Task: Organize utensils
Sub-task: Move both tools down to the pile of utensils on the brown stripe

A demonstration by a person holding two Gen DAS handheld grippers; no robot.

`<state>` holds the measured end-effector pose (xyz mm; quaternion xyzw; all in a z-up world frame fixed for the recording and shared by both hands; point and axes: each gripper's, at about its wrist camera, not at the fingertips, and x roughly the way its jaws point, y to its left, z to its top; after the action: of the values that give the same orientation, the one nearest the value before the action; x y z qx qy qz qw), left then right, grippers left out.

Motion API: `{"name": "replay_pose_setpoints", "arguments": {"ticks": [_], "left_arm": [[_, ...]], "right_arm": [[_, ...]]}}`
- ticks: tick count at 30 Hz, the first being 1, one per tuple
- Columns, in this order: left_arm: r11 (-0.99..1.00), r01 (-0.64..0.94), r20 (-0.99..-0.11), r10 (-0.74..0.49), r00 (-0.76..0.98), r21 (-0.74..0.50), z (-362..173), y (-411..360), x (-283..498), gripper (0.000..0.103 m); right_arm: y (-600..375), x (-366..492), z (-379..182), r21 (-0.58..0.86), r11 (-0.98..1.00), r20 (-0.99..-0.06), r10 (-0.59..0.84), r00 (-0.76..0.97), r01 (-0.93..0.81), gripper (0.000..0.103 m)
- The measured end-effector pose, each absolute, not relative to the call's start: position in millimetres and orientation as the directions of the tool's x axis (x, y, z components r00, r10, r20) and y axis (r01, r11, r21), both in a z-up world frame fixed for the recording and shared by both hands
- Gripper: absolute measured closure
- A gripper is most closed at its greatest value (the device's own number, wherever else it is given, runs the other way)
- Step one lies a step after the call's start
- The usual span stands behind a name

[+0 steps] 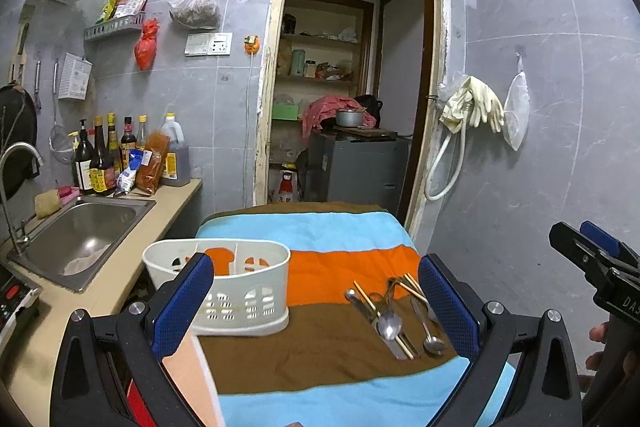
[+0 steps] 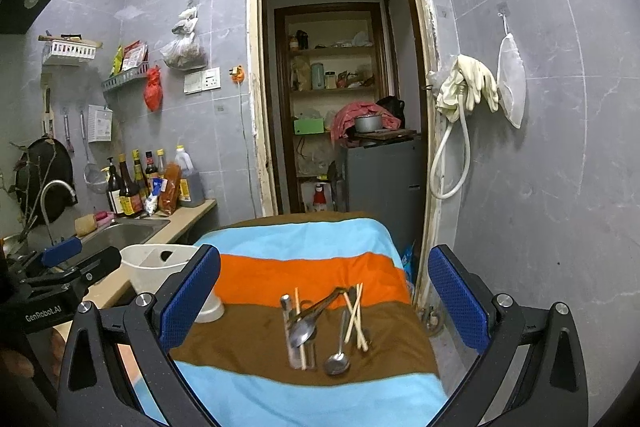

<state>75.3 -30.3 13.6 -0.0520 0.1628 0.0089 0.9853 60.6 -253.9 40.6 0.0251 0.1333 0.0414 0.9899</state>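
On the striped cloth [image 1: 320,347] covering the tabletop, the left wrist view shows a white plastic caddy [image 1: 232,291] standing upright at about 10 o'clock from the middle of the frame, its compartments holding no cutlery that can be seen. The utensil pile [image 1: 396,319] lies flat on the brown stripe at about 4 o'clock, well apart from the caddy: spoons [image 1: 390,325], wooden chopsticks [image 1: 414,289] and other metal pieces crossing one another. The left tongs [image 1: 316,307] hang above the cloth with their blue pads [image 1: 184,307] spread wide, gripping nothing; the caddy sits just behind the left pad and the pile just inside the right one. At 3 o'clock the right tongs [image 1: 596,259] show at the frame edge, a hand [image 1: 604,347] below them. A steel sink [image 1: 80,231] sits at 9 o'clock.

From the right wrist view, the utensil pile [image 2: 324,327] lies almost dead centre, between the blue pads [image 2: 458,299] of the right tongs [image 2: 324,307], which are spread wide and empty above the cloth [image 2: 304,387]. Chopsticks [image 2: 356,315] lean across each other at the right of the pile, and a spoon [image 2: 338,361] lies nearest the camera. The caddy [image 2: 160,267] is at 9 o'clock, partly hidden behind the left pad. The left tongs [image 2: 64,259] reach in at 9 o'clock from the frame edge.
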Motion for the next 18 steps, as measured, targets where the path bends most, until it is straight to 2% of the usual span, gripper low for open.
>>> {"name": "replay_pose_setpoints", "arguments": {"ticks": [9, 12, 18], "left_arm": [[0.995, -0.076, -0.352, 0.046, 0.935, -0.072, 0, -61, 139, 0.000], [0.994, -0.082, -0.395, 0.046, 0.918, -0.074, -10, -73, 164, 0.000], [0.987, -0.089, -0.519, 0.005, 0.855, -0.137, -39, -80, 207, 0.001]], "right_arm": [[-286, 150, 30, 0.059, 0.988, -0.277, 0.153, 0.948, -0.142, 0.001], [-296, 181, 23, 0.053, 0.985, -0.298, 0.172, 0.939, -0.163, 0.001], [-317, 247, -9, 0.100, 0.969, -0.476, 0.247, 0.844, -0.227, 0.001]]}}
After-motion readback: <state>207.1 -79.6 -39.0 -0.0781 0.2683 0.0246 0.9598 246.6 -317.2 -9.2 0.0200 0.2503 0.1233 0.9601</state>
